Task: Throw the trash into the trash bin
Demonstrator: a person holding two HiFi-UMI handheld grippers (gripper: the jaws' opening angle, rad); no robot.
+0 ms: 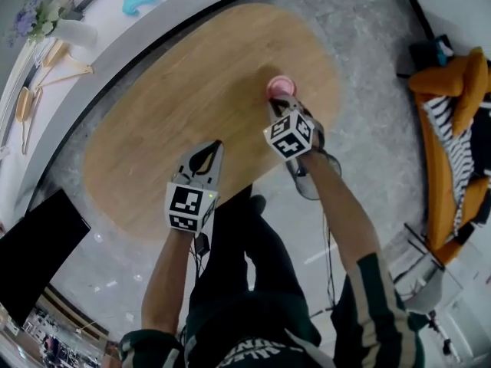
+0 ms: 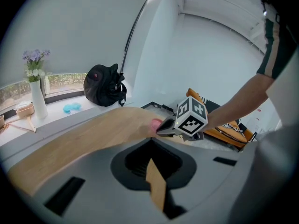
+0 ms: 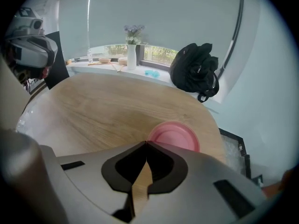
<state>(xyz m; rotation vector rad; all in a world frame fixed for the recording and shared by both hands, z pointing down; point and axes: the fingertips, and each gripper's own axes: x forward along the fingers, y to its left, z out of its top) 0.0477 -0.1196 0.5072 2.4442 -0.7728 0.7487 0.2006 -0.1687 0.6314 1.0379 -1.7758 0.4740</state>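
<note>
Both pairs of jaws are closed. The left gripper [image 2: 150,141] holds nothing and hangs over the near edge of the oval wooden table [image 1: 153,121]. A black backpack [image 3: 194,71] sits on the window ledge beyond. The right gripper [image 3: 146,143] has its tips together at the near rim of the pink cup [image 3: 174,135], which stands toward one rounded end of the table. I can't tell whether the tips pinch the rim.
</note>
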